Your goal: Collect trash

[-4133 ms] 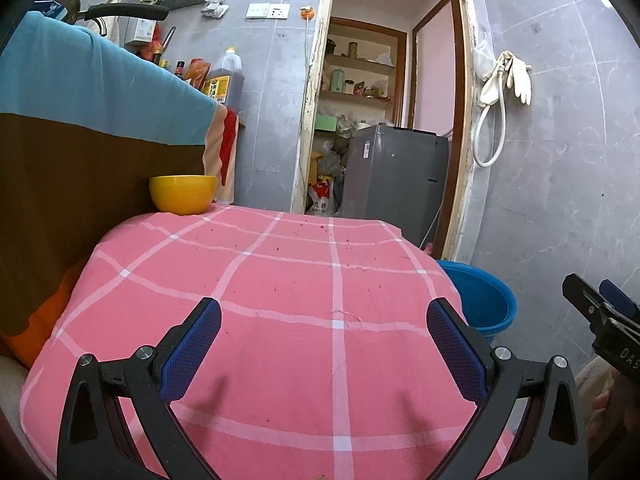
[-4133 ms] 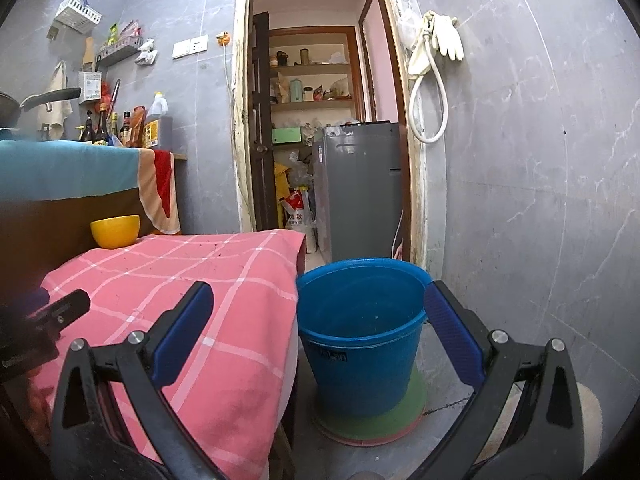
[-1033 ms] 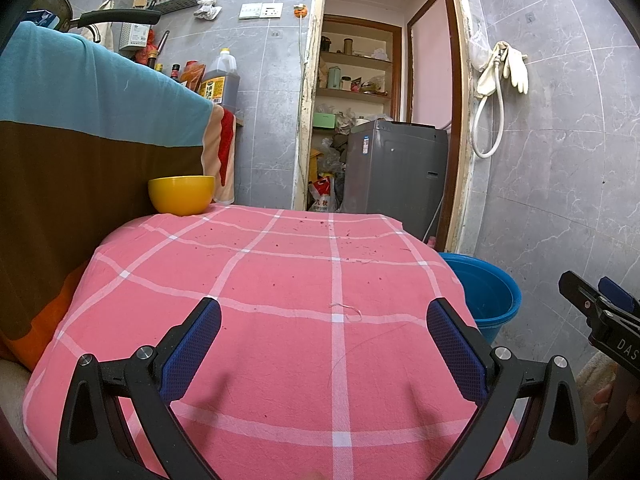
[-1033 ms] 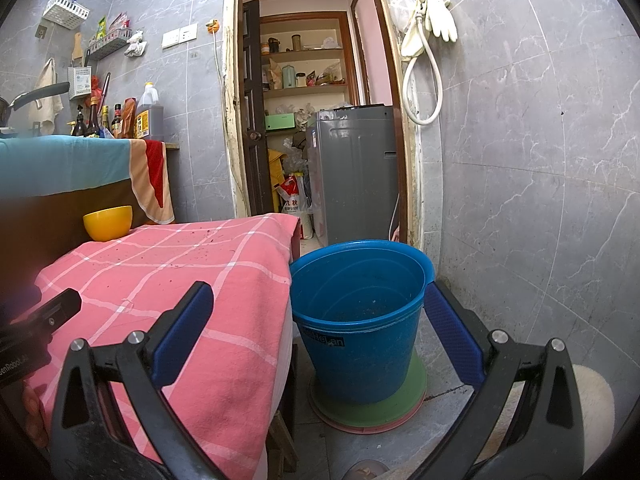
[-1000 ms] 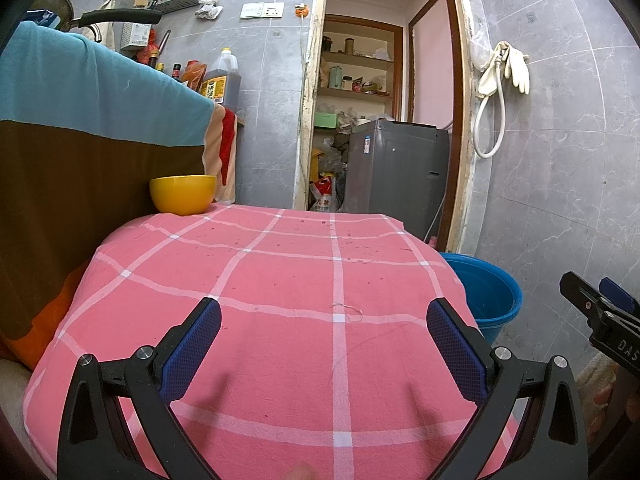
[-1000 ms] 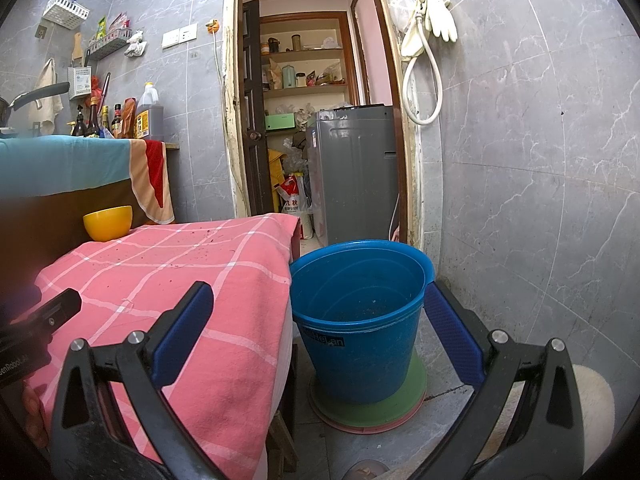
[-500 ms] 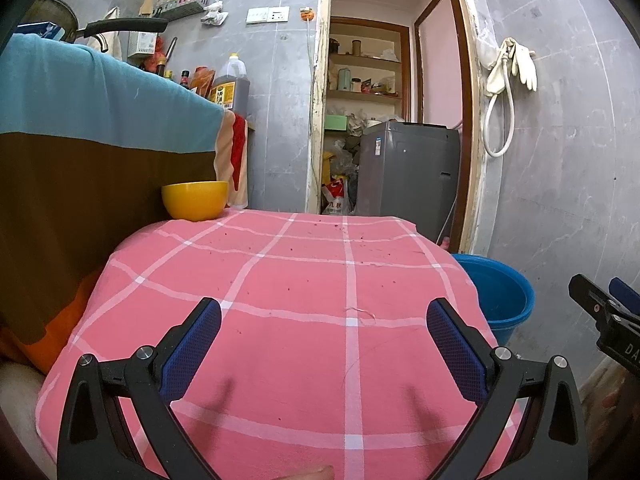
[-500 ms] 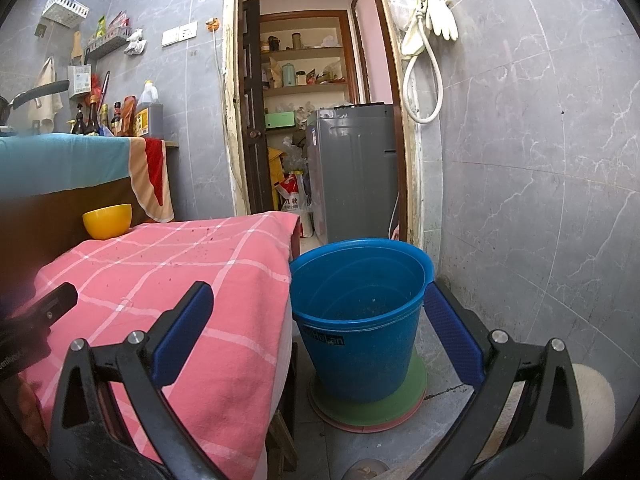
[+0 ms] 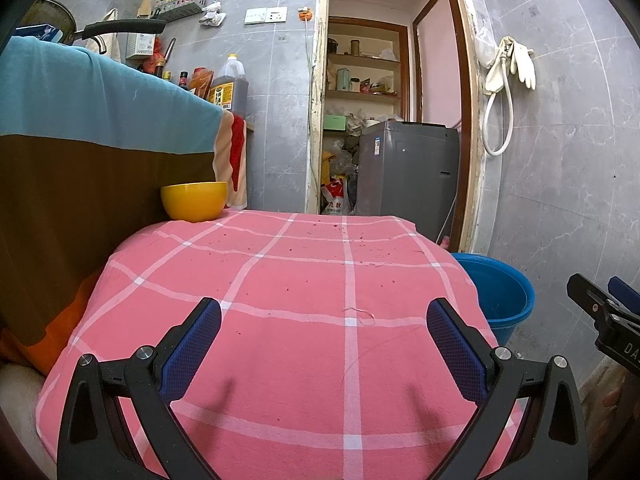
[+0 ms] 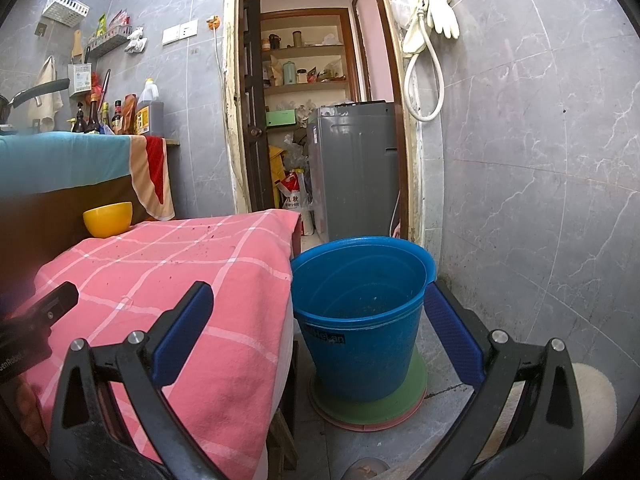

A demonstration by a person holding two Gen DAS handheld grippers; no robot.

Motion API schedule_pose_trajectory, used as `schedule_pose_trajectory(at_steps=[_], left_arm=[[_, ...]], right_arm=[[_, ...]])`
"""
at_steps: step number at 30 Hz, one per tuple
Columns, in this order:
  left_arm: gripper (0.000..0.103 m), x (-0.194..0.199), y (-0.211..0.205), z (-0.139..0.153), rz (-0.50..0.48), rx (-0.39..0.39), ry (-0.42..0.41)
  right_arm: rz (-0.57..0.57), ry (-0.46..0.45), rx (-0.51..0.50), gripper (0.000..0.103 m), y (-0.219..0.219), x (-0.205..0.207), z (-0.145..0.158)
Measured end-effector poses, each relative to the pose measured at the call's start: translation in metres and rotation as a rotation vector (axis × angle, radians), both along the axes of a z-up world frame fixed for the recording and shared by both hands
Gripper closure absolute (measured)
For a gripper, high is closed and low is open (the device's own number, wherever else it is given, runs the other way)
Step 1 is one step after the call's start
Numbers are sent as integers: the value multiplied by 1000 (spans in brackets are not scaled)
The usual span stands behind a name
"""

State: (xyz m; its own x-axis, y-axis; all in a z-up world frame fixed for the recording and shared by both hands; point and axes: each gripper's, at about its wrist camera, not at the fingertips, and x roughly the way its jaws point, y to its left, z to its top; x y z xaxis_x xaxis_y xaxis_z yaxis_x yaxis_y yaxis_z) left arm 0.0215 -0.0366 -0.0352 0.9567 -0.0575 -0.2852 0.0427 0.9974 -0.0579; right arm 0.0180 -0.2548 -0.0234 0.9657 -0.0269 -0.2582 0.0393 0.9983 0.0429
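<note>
A pink checked cloth [image 9: 280,280] covers a low table and carries small dark crumbs and a thin pale thread [image 9: 360,314]. My left gripper [image 9: 324,340] hangs open and empty above the cloth's near part. A blue bucket [image 10: 360,312] stands on the floor to the right of the table; it also shows in the left wrist view [image 9: 496,296]. My right gripper [image 10: 318,324] is open and empty, held in front of the bucket, and its tip shows in the left wrist view [image 9: 600,312]. No larger piece of trash shows.
A yellow bowl [image 9: 194,200] sits at the table's far left corner, also seen in the right wrist view [image 10: 107,219]. A cloth-draped counter [image 9: 80,120] with bottles stands left. A doorway with a grey appliance [image 9: 408,172] lies behind. The bucket rests on a green mat [image 10: 376,404].
Both grippers have stayed open and empty. The left view has drawn back and shifted slightly, so the bowl and bucket sit a little further right. The right view has hardly moved.
</note>
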Motion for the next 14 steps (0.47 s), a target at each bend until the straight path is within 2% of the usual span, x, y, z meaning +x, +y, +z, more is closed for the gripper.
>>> schedule_pose_trajectory(at_steps=[14], left_arm=[[2,2,2,-1,-3,-2,2]], right_arm=[[-2,2,1,0,3,0,-1]])
